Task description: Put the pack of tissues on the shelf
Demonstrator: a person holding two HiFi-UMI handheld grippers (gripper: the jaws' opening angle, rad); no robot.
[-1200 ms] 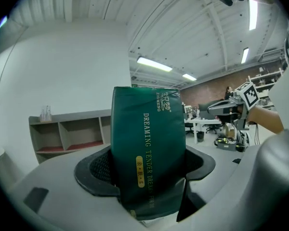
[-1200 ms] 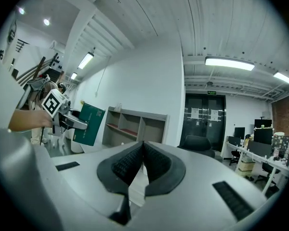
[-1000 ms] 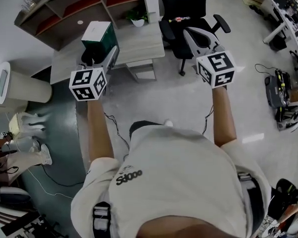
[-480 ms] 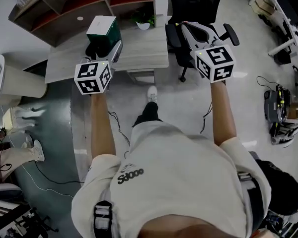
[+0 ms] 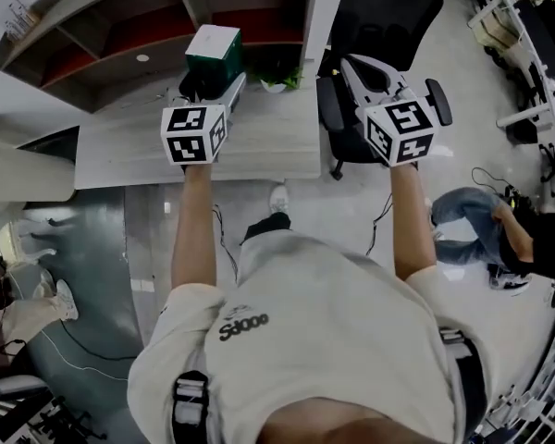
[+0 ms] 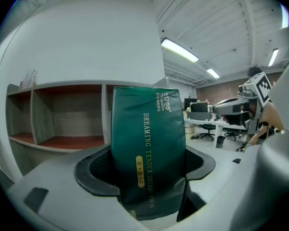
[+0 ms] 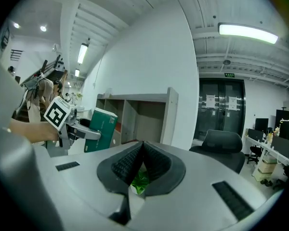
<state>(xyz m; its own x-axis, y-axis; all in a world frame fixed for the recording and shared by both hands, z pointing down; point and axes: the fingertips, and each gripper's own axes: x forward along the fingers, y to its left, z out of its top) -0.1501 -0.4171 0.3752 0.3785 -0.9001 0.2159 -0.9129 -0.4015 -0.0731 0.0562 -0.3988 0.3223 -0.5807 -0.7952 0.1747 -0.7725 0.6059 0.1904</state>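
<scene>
The pack of tissues (image 5: 213, 48) is a dark green packet with a white top, standing upright between the jaws of my left gripper (image 5: 209, 83), which is shut on it. In the left gripper view the pack (image 6: 147, 143) fills the gap of that gripper (image 6: 145, 173), with the shelf (image 6: 67, 121) straight behind it. The shelf (image 5: 120, 26) has grey frames and red-brown boards, and the pack hangs just in front of its compartments, above the desk. My right gripper (image 5: 363, 70) is shut and holds nothing; its jaws (image 7: 142, 154) meet. It sees the pack (image 7: 100, 129) at its left.
A light wooden desk (image 5: 259, 146) stands in front of the shelf, with a small green plant (image 5: 279, 81) at its back edge. A black office chair (image 5: 379, 26) stands right of the desk. A person (image 5: 481, 234) crouches on the floor at the right.
I have stepped up to the desk, so the shelf is nearer and both grippers have moved forward over it. The pack stays held. A person has come into view at the right.
</scene>
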